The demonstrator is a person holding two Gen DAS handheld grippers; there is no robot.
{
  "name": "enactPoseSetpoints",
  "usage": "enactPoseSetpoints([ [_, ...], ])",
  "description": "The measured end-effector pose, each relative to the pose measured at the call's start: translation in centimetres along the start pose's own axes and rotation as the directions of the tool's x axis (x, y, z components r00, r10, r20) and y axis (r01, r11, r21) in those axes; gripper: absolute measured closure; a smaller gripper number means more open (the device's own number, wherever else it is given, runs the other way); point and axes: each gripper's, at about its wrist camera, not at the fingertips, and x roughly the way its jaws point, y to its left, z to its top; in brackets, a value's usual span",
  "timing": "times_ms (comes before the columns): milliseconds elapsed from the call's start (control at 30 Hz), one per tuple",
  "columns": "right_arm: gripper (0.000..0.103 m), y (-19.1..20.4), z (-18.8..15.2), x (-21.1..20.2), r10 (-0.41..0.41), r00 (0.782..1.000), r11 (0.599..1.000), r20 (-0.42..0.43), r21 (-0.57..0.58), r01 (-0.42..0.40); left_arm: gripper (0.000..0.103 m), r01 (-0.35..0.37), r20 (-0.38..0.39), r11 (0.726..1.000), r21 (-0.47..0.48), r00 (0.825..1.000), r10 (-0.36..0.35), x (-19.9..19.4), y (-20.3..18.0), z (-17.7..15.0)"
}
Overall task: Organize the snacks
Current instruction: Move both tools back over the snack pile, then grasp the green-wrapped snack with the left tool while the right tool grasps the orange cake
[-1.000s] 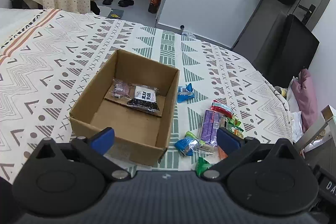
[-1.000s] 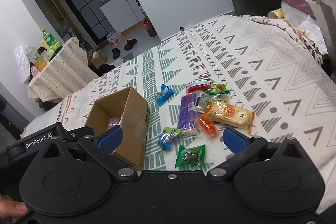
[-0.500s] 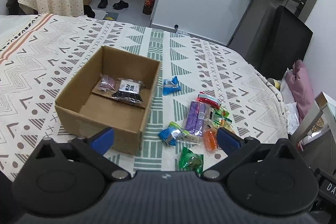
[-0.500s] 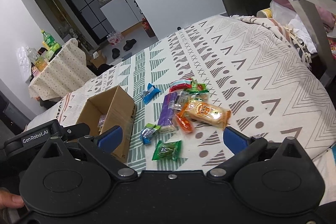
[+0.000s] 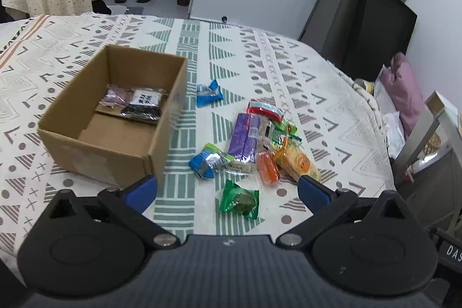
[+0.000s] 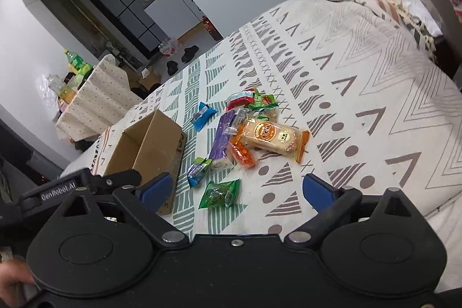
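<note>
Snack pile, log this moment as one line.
box: two packets inside | snack pile: loose beside it | left hand-held gripper: open, empty | right hand-held gripper: open, empty, just narrowing

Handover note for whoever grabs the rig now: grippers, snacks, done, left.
Left gripper: open, empty, above the near edge of the snack pile.
Right gripper: open, empty, jaws have just been closing slightly, nothing between them.
Cardboard box on the patterned bedspread, left of the pile.
Done: two packets in the box, a black one and a pinkish one.
Left: loose snacks on the spread, including the green packet nearest the grippers, purple bar, orange cracker pack, blue packet.
</note>
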Motion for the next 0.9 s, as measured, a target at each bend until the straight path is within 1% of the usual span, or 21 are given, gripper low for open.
enactPoseSetpoints([
  [133,0.006,-1.1,0.4,1.4,0.006,1.000,1.000,-0.012,0.023,-0.006,0.000,0.016,-0.026,1.000,0.006,1.000,-0.016,1.7,-0.6,-0.4],
  [300,0.006,-2.3,1.0,3.6,0.011,0.999,0.999,-0.031,0.032,-0.010,0.000,0.009,-0.050,1.000,0.008,0.999,-0.009,3.9,-1.2,-0.7],
  [367,0.008,-2.8,1.3,4.6,0.015,0.999,0.999,-0.041,0.038,-0.013,0.002,0.002,-0.063,1.000,-0.002,0.998,-0.003,5.0,-1.2,-0.8],
  [433,0.010,-3.5,1.5,5.6,0.031,0.998,0.997,-0.049,0.069,-0.027,0.002,0.000,-0.079,1.000,-0.011,0.997,-0.001,6.0,-1.2,-0.9],
  [500,0.014,-3.9,1.7,6.7,0.000,0.998,0.998,-0.056,0.066,0.004,0.003,-0.009,-0.092,1.000,-0.014,0.996,0.008,7.1,-1.3,-1.0],
  [567,0.016,-4.4,1.8,7.7,-0.032,0.997,0.997,-0.067,0.061,0.036,0.004,-0.011,-0.102,1.000,-0.017,0.995,0.010,8.1,-1.3,-1.1],
  [733,0.017,-5.4,2.3,9.4,-0.035,0.996,0.997,-0.077,0.061,0.040,0.015,-0.018,-0.130,1.000,-0.024,0.991,0.015,10.4,-1.5,-1.5],
  [800,0.017,-5.8,2.5,9.9,-0.031,0.997,0.997,-0.077,0.069,0.037,0.023,-0.021,-0.150,0.999,-0.025,0.989,0.017,11.4,-1.6,-1.7],
  [833,0.017,-5.9,2.5,10.0,-0.027,0.997,0.997,-0.075,0.073,0.033,0.024,-0.023,-0.159,0.999,-0.026,0.987,0.019,11.9,-1.7,-1.9],
  [900,0.017,-6.1,2.6,10.1,-0.017,0.997,0.997,-0.072,0.076,0.022,0.034,-0.028,-0.183,0.999,-0.028,0.983,0.022,13.0,-1.9,-2.1],
])
